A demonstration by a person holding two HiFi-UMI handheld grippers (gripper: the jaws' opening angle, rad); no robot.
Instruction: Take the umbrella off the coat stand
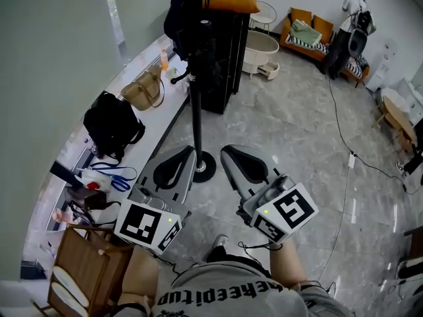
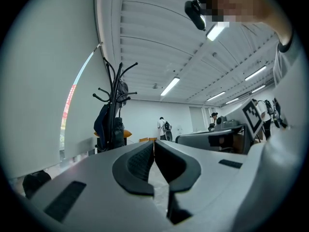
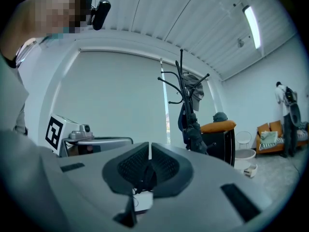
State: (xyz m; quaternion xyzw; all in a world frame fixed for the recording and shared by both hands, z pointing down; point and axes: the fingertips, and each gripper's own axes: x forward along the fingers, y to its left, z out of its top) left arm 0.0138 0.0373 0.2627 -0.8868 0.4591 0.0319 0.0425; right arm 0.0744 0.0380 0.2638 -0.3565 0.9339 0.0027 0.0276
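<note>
I'd call this the approach step, nothing's been grabbed yet. The left hand-held gripper [image 1: 173, 168] and the right hand-held gripper [image 1: 246, 166] are both pinched fully closed and empty. They point level at the coat stand [image 1: 196, 111], dead ahead at 12 o'clock. The umbrella [image 3: 195, 129] looks like the dark folded bundle hanging along the pole, though it's hard to tell from the jackets. Next up: get closer, open one gripper, take the umbrella and lift it off its hook. Only readable writing is "keepitup" on the shirt [image 1: 231, 288].
</note>
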